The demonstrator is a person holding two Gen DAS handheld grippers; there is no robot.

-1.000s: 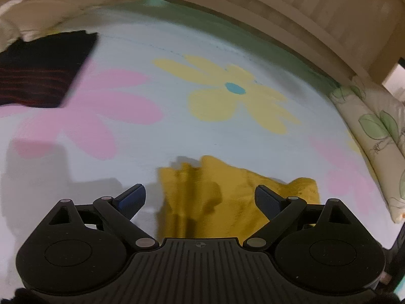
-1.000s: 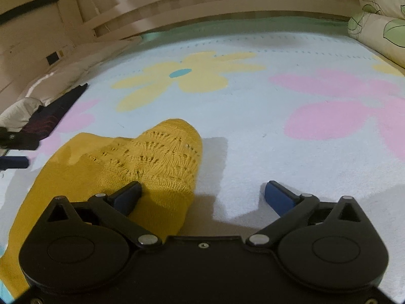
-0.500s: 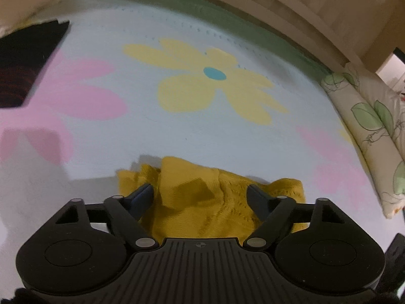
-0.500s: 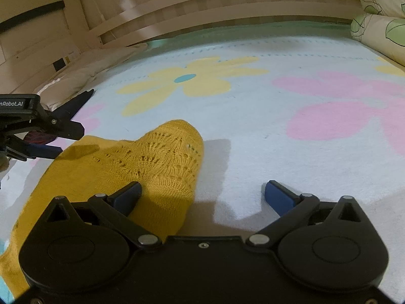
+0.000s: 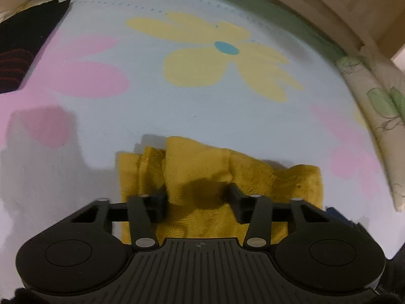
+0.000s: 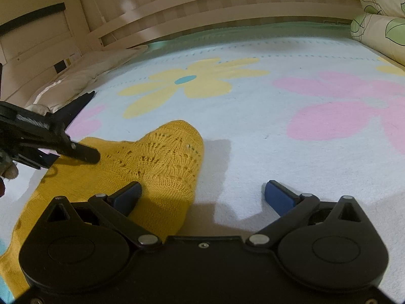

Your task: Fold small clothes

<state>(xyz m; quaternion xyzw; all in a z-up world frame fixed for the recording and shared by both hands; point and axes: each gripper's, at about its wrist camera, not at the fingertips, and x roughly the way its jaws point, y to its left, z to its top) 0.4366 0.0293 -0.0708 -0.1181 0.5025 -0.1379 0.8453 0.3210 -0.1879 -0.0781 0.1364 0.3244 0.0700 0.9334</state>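
A mustard-yellow knitted garment (image 5: 217, 174) lies on a pale blue bedspread with flower prints (image 5: 157, 106). My left gripper (image 5: 197, 197) is low over the garment, its jaws half closed with a bunched fold of yellow knit between them. In the right wrist view the garment (image 6: 162, 162) lies at the lower left. My right gripper (image 6: 202, 195) is open; its left finger (image 6: 126, 195) rests at the garment's lacy end and its right finger is over bare bedspread. The left gripper (image 6: 83, 153) shows there at the left, over the garment.
A black garment with red stripes (image 5: 22, 50) lies at the far left of the bed. Leaf-print pillows (image 5: 379, 106) line the right side, also in the right wrist view (image 6: 382, 30). A wooden headboard (image 6: 227, 7) and a cream pillow (image 6: 83, 76) stand beyond.
My left gripper has moved forward and down onto the yellow garment and its jaws have narrowed around a fold. The right gripper has stayed in place and open.
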